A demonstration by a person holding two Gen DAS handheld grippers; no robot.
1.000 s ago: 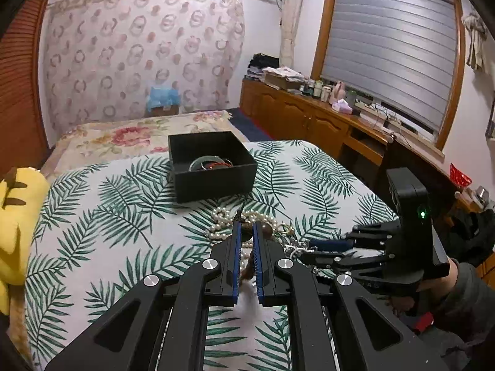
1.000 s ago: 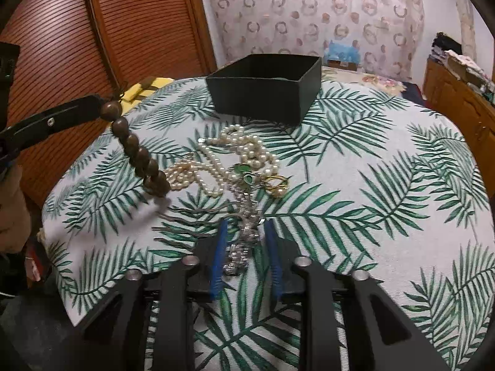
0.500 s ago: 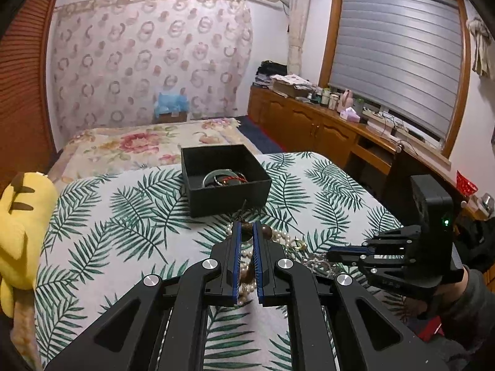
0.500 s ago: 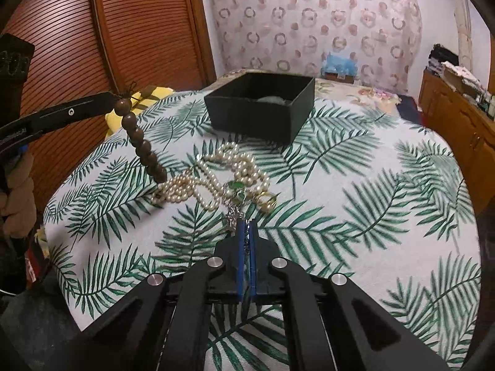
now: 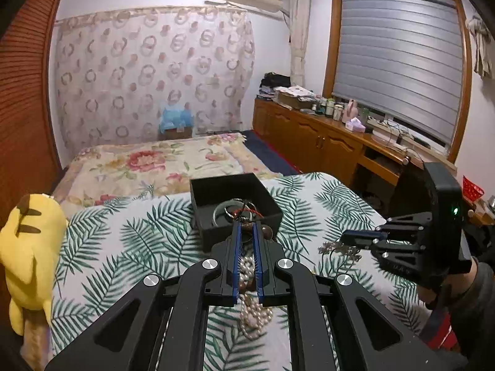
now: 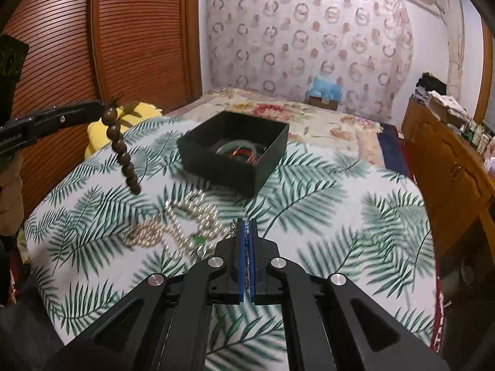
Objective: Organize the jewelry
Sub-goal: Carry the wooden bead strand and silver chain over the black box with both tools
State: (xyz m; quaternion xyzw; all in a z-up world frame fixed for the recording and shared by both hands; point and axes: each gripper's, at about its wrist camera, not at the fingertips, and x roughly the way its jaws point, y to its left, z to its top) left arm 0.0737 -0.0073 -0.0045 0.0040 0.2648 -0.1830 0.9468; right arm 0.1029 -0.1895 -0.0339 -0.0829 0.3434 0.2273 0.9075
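My left gripper (image 5: 246,228) is shut on a string of brown wooden beads (image 6: 121,150), which hangs clear of the bed in the right wrist view. Its tips sit just in front of the open black box (image 5: 213,233) that holds a bangle and a red piece. My right gripper (image 6: 246,227) is shut on a thin silver chain (image 5: 338,249) that dangles from its tips above the palm-leaf bedspread (image 6: 340,216). A pearl necklace (image 6: 185,219) with a small green piece (image 6: 198,240) lies on the spread between the gripper and the black box (image 6: 222,173).
A yellow plush toy (image 5: 27,253) sits at the bed's left edge. Slatted wooden wardrobe doors (image 6: 92,46) stand on that side, and low wooden cabinets (image 5: 324,142) with clutter line the window wall. Floral bedding (image 5: 154,160) lies beyond the box.
The right gripper has shut on the silver chain and lifted it off the spread. The left gripper has risen with the beads and come closer to the black box.
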